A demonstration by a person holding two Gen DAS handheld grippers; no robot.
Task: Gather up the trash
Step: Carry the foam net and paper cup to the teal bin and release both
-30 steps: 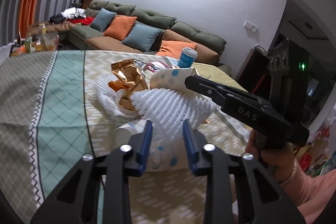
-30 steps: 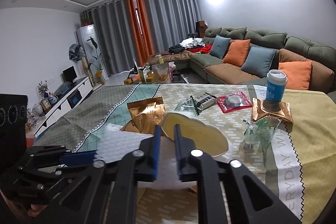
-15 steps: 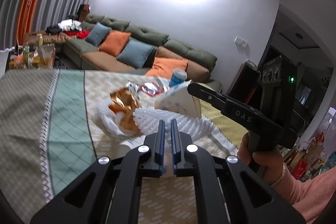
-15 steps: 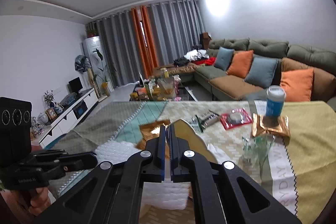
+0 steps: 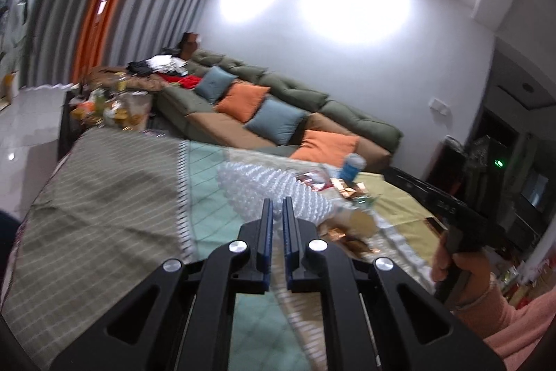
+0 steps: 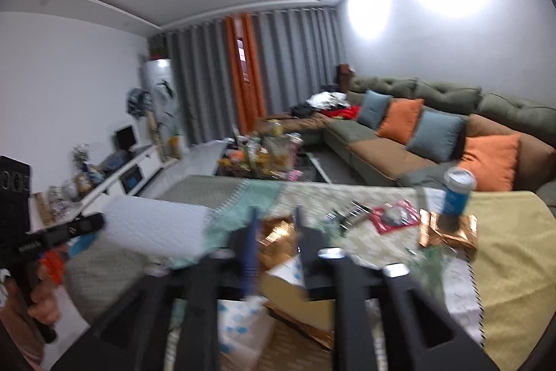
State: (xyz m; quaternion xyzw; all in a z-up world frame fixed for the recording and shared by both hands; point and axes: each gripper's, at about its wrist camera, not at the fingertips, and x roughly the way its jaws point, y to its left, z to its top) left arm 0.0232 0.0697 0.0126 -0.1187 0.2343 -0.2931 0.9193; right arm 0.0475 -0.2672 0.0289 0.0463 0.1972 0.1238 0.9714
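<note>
Holding the white foam packing net (image 5: 274, 188) clamped in my left tool (image 5: 276, 211), with the sheet hanging up off the desk (image 5: 114, 183), while my right tool (image 6: 274, 232) is opening its jaws over the pile. Nothing is pinched between the right ones now; the blue-dotted paper cup (image 6: 243, 319) is lying on its side just below them, next to the crumpled gold foil wrapper (image 6: 278, 239).

The rest of the trash is sitting further back on the desk: a red packet (image 6: 394, 216), another gold wrapper (image 6: 448, 233) under a blue paper cup with a lid (image 6: 457, 193), and some clear plastic.

What I'm worrying about: the net is floppy and only gripped at one edge, so a quick swing could be dragging it across the wrappers or slipping it out. The paper cup could roll too.

Writing-wise, I'm only seeing some white lettering on the left tool's side in the right view, too blurred to read.
</note>
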